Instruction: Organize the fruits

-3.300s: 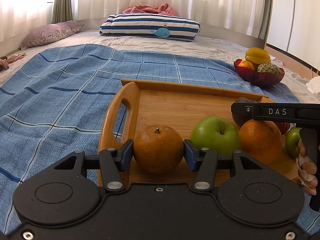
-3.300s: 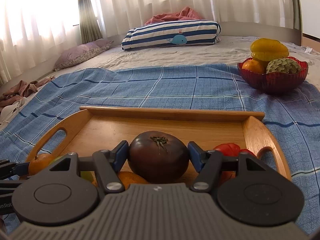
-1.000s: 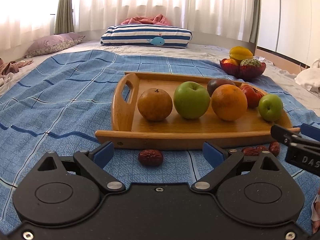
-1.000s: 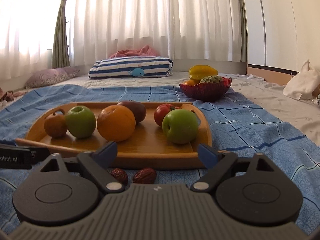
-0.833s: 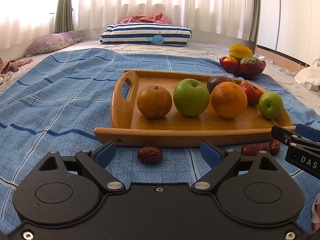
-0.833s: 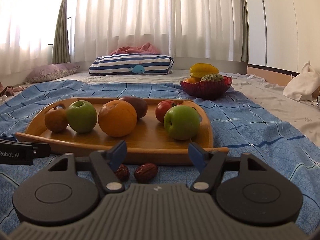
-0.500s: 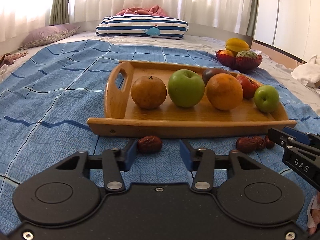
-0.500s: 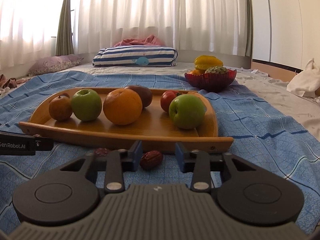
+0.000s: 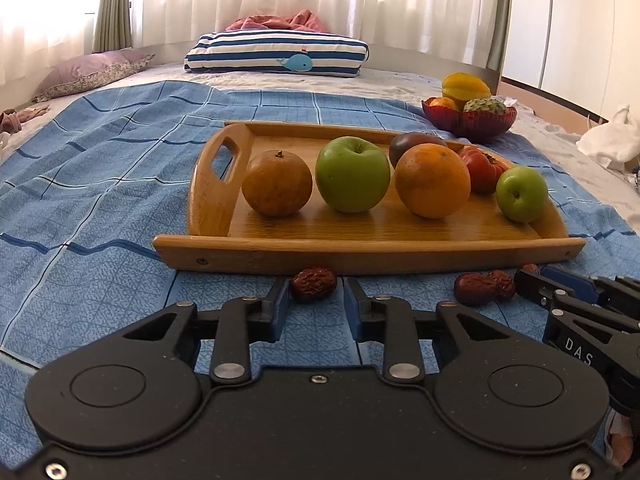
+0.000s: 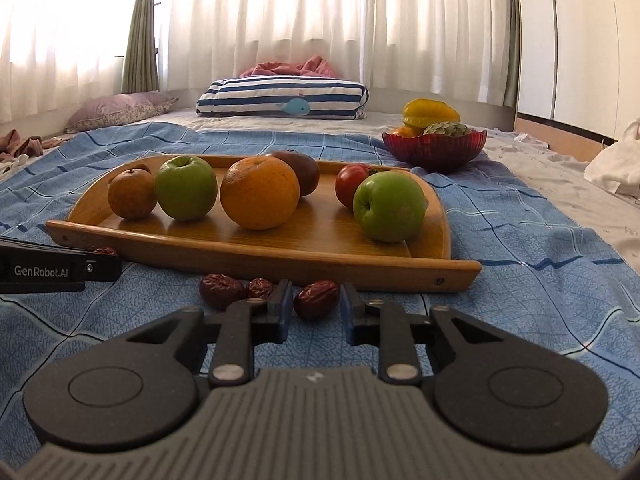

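A wooden tray [image 9: 372, 250] on the blue blanket holds a brownish orange [image 9: 277, 183], a big green apple [image 9: 352, 174], an orange [image 9: 432, 180], a dark fruit, a red tomato [image 9: 482, 169] and a small green apple [image 9: 521, 194]. Red dates lie in front of the tray. My left gripper [image 9: 314, 294] is narrowly open around one date [image 9: 313, 283] without visibly touching it. My right gripper [image 10: 314, 296] is narrowly open around another date [image 10: 316, 294]; two more dates [image 10: 222, 289] lie to its left.
A red bowl [image 9: 468, 120] of fruit stands beyond the tray at the right. A striped pillow [image 9: 276, 54] and a purple pillow [image 9: 90, 74] lie at the back. White cloth [image 9: 608, 142] lies at the far right.
Both grippers let go of the fruit they held on the tray and drew back. They then came down low in front of the tray and narrowed around a date each.
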The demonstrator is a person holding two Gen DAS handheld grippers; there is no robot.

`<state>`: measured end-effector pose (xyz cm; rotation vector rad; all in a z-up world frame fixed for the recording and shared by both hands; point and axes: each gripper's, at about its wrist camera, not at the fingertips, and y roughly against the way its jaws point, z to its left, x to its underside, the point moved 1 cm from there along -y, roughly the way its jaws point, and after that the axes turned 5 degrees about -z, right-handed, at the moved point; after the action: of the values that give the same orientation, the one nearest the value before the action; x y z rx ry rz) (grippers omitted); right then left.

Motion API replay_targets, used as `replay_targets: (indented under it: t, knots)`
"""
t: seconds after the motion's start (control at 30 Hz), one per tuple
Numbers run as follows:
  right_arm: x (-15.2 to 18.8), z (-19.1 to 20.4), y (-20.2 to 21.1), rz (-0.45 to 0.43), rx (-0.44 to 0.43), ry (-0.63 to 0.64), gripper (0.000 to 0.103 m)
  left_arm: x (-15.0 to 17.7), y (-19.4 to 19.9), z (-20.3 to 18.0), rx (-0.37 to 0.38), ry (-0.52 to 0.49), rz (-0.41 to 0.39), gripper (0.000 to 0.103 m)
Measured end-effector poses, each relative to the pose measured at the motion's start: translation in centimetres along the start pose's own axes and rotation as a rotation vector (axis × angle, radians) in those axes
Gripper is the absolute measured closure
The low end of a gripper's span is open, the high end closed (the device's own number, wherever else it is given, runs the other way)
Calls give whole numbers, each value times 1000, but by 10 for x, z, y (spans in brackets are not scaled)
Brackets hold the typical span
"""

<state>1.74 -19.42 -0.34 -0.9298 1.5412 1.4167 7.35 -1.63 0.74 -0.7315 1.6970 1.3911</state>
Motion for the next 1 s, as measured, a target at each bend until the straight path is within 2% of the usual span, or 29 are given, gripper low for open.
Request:
replay_targets:
  t: [0.17, 0.3, 0.6, 0.87, 1.0]
  knots:
    - [0, 0, 0, 4, -4, -3, 77, -1, -2, -2, 0, 4, 4, 74]
    - [0, -1, 0, 1, -3, -8, 78, -2, -2, -3, 3, 2, 4, 79]
    - [-4, -8, 9, -45, -8, -45, 78, -7, 16, -16, 14, -62, -66, 79]
    - [-19, -15, 14, -85, -23, -72, 78, -25, 26, -26, 30, -82, -104, 79]
    - [-30, -20, 12, -91, -47, -86, 84, -34, 23, -31, 31, -92, -99, 79]
